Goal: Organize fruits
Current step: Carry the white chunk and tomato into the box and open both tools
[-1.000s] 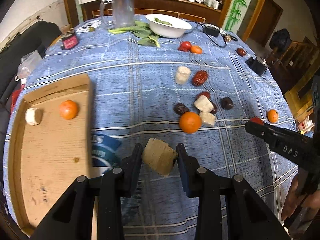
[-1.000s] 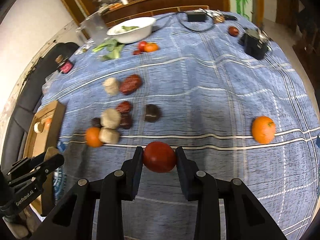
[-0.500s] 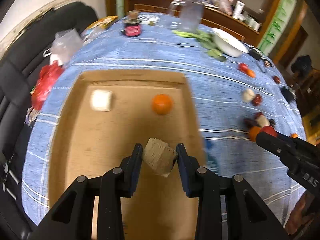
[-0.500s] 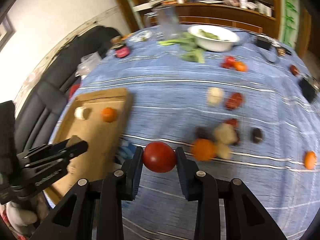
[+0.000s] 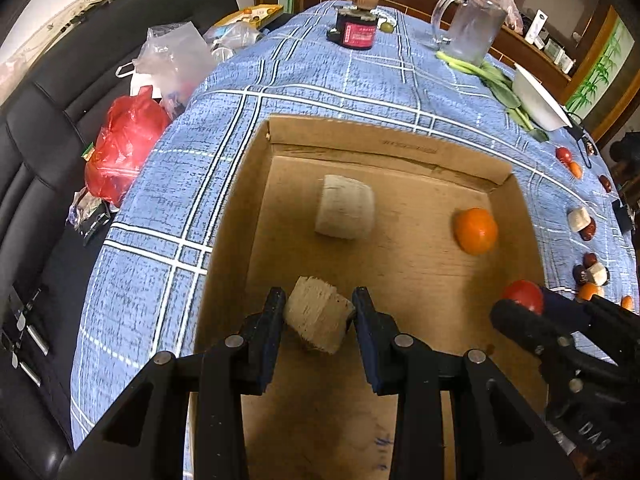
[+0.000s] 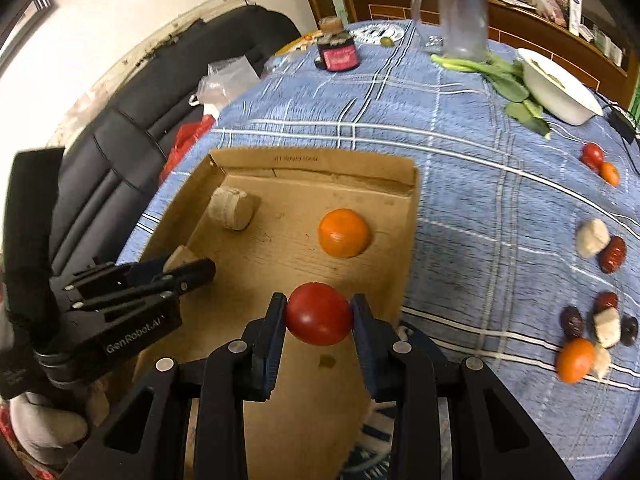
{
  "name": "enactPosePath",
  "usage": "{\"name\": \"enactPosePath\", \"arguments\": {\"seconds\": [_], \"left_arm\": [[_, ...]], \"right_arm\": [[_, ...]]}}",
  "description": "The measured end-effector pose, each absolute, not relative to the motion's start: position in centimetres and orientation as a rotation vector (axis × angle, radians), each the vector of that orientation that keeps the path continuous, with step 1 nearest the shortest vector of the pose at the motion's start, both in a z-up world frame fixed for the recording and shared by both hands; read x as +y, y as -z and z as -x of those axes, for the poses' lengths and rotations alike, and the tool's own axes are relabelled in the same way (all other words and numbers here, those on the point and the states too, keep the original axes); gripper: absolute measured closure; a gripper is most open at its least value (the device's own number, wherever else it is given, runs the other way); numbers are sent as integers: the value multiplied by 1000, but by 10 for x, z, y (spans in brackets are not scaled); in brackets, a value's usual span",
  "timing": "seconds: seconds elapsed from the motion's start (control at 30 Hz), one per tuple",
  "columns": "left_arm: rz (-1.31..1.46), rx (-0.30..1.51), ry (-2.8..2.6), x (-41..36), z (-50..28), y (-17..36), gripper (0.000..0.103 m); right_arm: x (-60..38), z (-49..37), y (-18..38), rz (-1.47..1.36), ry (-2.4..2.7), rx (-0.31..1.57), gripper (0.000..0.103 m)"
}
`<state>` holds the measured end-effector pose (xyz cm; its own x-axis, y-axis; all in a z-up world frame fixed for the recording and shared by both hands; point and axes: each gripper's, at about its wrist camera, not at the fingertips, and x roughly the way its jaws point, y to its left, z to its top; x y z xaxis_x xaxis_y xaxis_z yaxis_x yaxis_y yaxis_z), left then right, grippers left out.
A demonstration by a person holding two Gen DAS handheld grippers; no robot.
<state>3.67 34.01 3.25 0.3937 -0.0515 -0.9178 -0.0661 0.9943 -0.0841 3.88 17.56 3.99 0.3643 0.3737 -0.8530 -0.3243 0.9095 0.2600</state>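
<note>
- Cardboard box (image 5: 520, 240) floor lies directly under both loads.
- Left gripper (image 5: 318, 312) clamps a pale fibrous chunk (image 5: 316, 320).
- Right gripper (image 6: 318, 316) clamps a red tomato (image 6: 318, 318).

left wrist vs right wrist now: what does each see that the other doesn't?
Only the left wrist view: the pale fibrous chunk face-on in the left gripper.

Only the right wrist view: the white-gloved hand under the left gripper, and the red tomato whole in the right gripper.

Both: the brown cardboard tray holding a round orange mandarin and a pale cylinder piece.
</note>
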Motion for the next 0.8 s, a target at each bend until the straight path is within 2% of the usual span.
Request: {"name": "enactPosePath", "arguments": {"seconds": [0.53, 0.67, 0.8], "left_arm": [[138, 1149, 7, 342, -50, -33, 69], [153, 1124, -7, 345, -45, -46, 59], [180, 1101, -29, 347, -38, -64, 56]], "right_arm": [[201, -51, -20, 44, -424, 1118, 67], [201, -53, -21, 36, -444, 1129, 63], [199, -47, -32, 31, -456, 1103, 57]]}}
